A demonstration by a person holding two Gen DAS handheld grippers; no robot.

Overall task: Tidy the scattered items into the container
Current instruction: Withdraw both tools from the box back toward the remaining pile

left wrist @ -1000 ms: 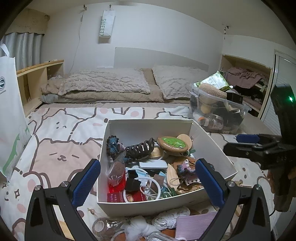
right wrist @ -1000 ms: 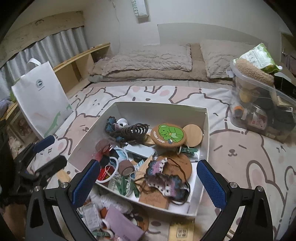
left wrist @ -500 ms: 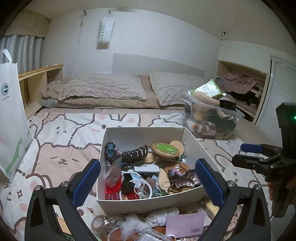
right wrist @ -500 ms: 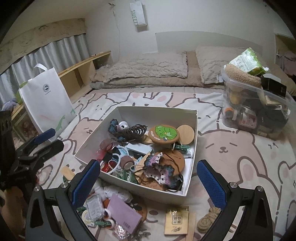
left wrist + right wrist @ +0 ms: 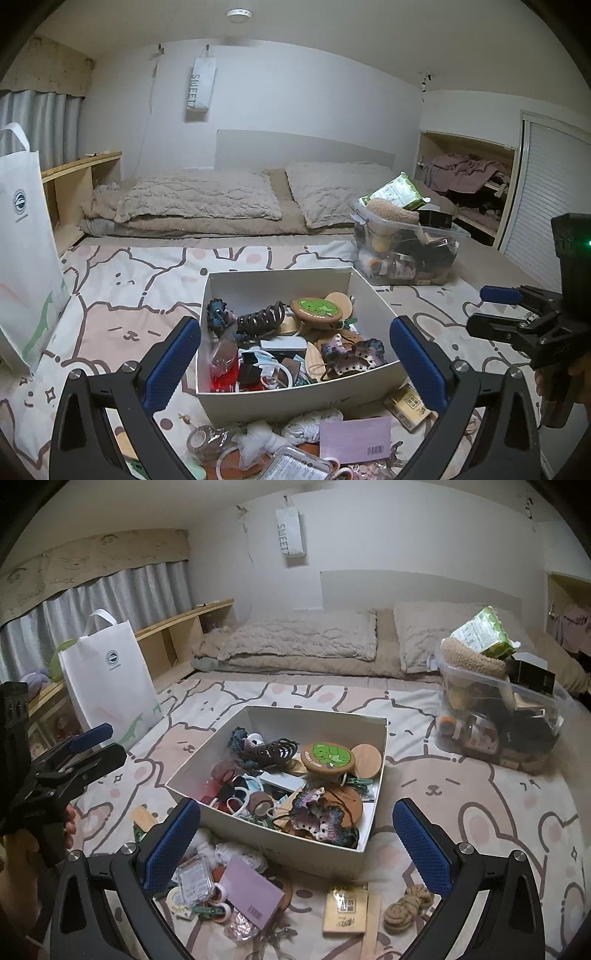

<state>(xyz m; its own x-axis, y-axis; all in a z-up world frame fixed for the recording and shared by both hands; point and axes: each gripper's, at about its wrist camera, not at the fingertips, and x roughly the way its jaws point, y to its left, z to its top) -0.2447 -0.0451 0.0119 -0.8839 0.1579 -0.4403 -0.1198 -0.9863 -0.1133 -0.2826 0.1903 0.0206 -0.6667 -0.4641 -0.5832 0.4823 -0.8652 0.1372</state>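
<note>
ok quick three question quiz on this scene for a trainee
1. True or false: the white box holds nothing.
2. Which lies outside the box: A) frog coaster B) purple card C) hair claw?
3. Fill in: both the left gripper and right gripper are ____.

Key: 1 false; 2 B; 3 open.

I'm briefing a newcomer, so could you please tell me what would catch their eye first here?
Probably the white box mid-bedspread, crammed with trinkets, a green frog coaster on top. Next, the loose clutter before its near wall, notably a lilac card. Both grippers hover open and empty.
</note>
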